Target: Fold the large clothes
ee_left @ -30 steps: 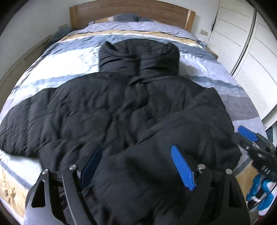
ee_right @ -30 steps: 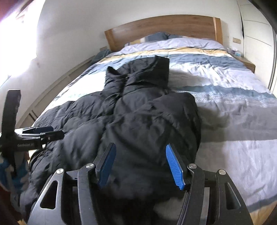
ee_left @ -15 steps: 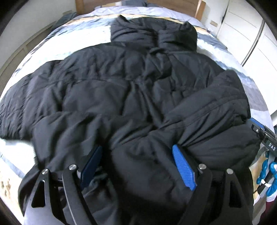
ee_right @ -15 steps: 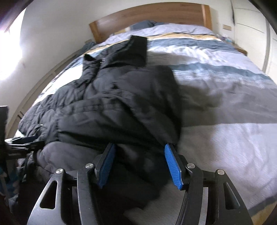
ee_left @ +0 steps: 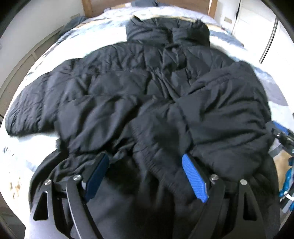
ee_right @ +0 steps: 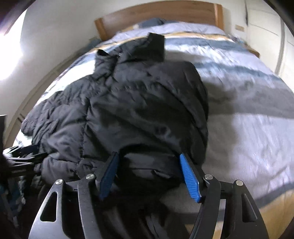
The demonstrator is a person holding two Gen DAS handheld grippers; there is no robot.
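While its jaws are opening, the right gripper [ee_right: 148,174] straddles the black puffer jacket's [ee_left: 147,103] hem at the bed's [ee_right: 248,119] foot edge; the left gripper [ee_left: 147,176] stands spread over it. Next, both must pinch the hem for folding.

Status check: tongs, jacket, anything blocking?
Left tongs open over hem. Right tongs opening, hem between, not pinched. Black puffer jacket flat on bed, one side folded in. No obstruction.

Your puffer jacket [ee_left: 139,103] lies on the bed [ee_right: 248,114], hood toward the headboard [ee_right: 165,14] at twelve o'clock, one sleeve reaching out to nine o'clock, wardrobe [ee_right: 266,27] at two.
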